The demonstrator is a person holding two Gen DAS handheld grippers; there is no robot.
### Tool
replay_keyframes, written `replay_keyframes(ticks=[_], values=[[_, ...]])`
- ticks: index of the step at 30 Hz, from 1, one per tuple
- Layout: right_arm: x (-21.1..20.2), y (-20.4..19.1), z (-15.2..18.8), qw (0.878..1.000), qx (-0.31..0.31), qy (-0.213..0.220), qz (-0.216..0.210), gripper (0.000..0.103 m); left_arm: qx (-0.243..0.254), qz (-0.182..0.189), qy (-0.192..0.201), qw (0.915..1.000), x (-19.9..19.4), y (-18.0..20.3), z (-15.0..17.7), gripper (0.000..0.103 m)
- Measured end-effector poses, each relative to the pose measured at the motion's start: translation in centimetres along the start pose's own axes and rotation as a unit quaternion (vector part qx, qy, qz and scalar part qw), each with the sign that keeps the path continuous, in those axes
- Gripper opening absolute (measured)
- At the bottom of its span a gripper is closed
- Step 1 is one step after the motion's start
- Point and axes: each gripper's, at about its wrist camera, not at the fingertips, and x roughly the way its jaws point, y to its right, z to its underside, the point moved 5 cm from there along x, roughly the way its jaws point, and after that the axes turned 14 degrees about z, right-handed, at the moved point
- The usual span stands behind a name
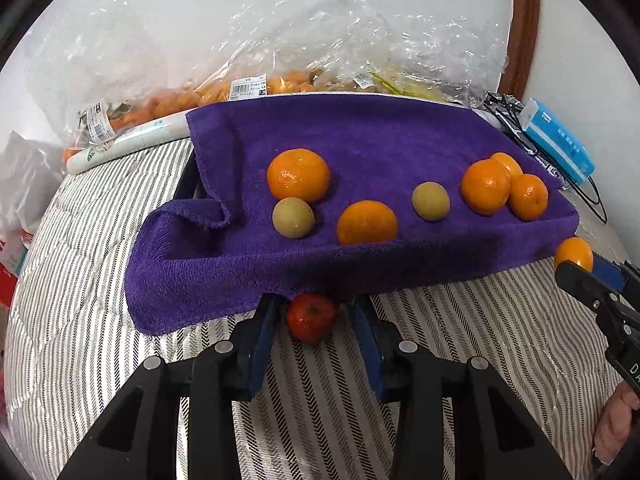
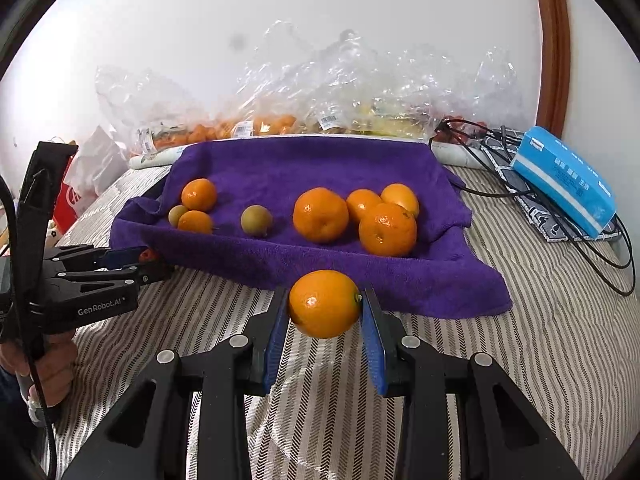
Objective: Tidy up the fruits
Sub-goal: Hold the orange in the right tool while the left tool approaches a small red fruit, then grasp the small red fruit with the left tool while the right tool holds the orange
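A purple towel lies over a tray on the striped bed. On it sit several oranges and two small green-brown fruits. My left gripper has its blue pads on either side of a small red fruit at the towel's front edge; a small gap shows at the right pad. My right gripper is shut on an orange, held just in front of the towel; it also shows in the left wrist view.
Clear plastic bags of fruit lie behind the towel against the wall. A blue tissue pack and black cables lie at the right. A red and white bag sits at the left.
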Motion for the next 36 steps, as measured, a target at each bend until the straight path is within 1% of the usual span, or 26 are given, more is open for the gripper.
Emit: replay_keyframes(ticks=[5, 7, 8, 10, 13, 15, 18, 21, 25, 29, 36], values=[[0.0, 0.0, 0.0, 1.000, 0.001, -0.001, -0.001, 0.035, -0.003, 0.005, 0.002, 1.0000, 0.0, -0.1, -0.1, 0.037], [0.1, 0.1, 0.0, 1.000, 0.002, -0.003, -0.003, 0.035, -0.005, 0.006, 0.003, 1.0000, 0.0, -0.1, -0.1, 0.035], [0.1, 0.1, 0.1, 1.000, 0.002, -0.005, -0.004, 0.035, -0.006, 0.010, 0.004, 0.9999, -0.1, -0.1, -0.2, 0.034], [0.2, 0.0, 0.1, 1.000, 0.003, -0.007, -0.006, 0.035, -0.008, 0.027, 0.007, 0.9996, -0.2, -0.1, -0.1, 0.027], [0.4, 0.0, 0.1, 1.000, 0.004, -0.011, -0.011, 0.035, -0.010, 0.053, 0.012, 0.9985, -0.4, 0.1, -0.1, 0.024], [0.5, 0.1, 0.1, 1.000, 0.006, -0.012, -0.015, 0.035, -0.011, 0.066, 0.020, 0.9975, -0.8, 0.2, -0.1, 0.024], [0.4, 0.2, 0.1, 1.000, 0.010, -0.010, -0.021, 0.035, -0.013, 0.076, 0.029, 0.9966, -1.1, 0.4, -0.1, 0.024], [0.2, 0.1, 0.1, 1.000, 0.010, -0.006, -0.026, 0.035, -0.011, 0.081, 0.036, 0.9960, -1.4, 0.6, 0.0, 0.024], [0.0, -0.1, 0.1, 0.999, 0.008, -0.003, -0.036, 0.035, 0.005, 0.080, 0.040, 0.9960, -1.7, 1.5, 0.2, 0.024], [-0.1, -0.2, 0.0, 0.999, 0.009, -0.001, -0.042, 0.035, 0.009, 0.087, 0.053, 0.9947, -2.5, 2.4, 0.3, 0.024], [-0.4, -0.2, -0.1, 0.998, 0.017, 0.004, -0.052, 0.035, 0.005, 0.105, 0.083, 0.9910, -4.2, 2.7, 0.1, 0.024]])
